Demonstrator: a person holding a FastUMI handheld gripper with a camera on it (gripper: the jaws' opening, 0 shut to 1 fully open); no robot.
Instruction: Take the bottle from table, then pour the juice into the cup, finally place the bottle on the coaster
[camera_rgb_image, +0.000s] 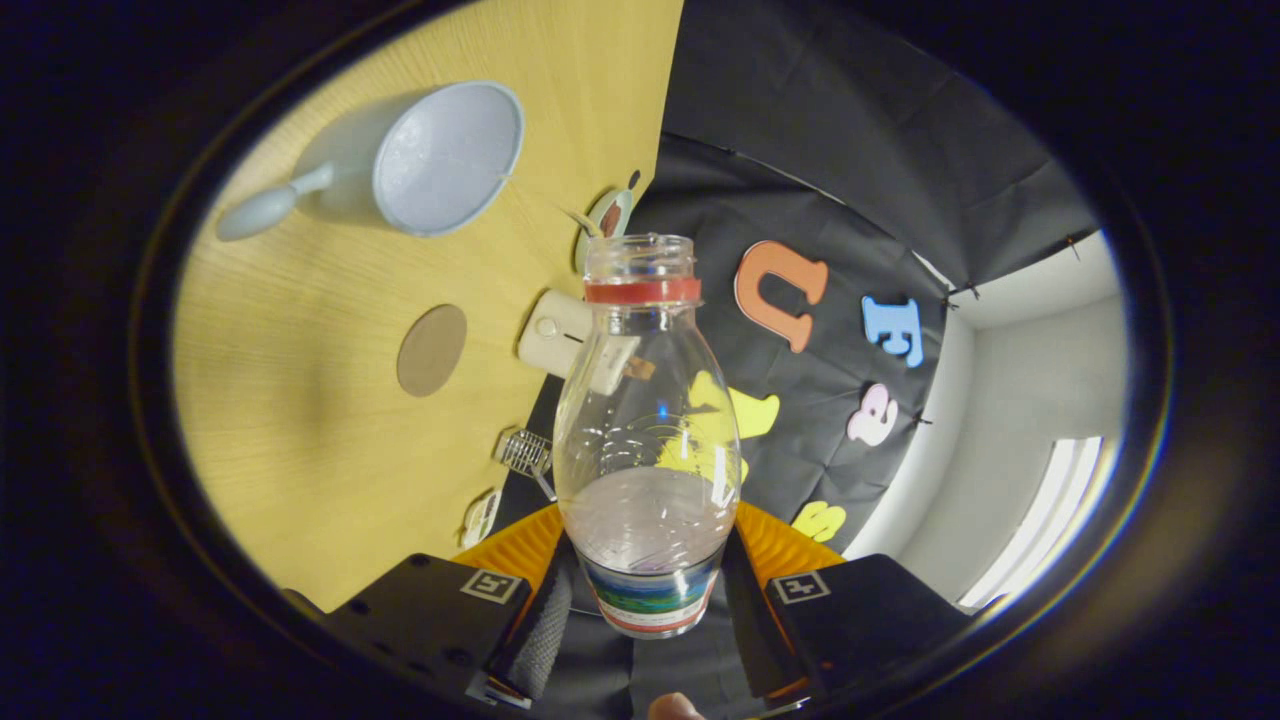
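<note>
I see a clear bottle (648, 420) with a red neck ring and a blue, green and red banded label. The cup (447, 157) is pale grey-blue, speckled inside. The coaster (432, 350) is plain brown; the table (300, 420) is yellow wood-grain.

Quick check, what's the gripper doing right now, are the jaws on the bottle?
Gripper: closed on the bottle, both jaws pressing its lower body, held up off the table.
</note>
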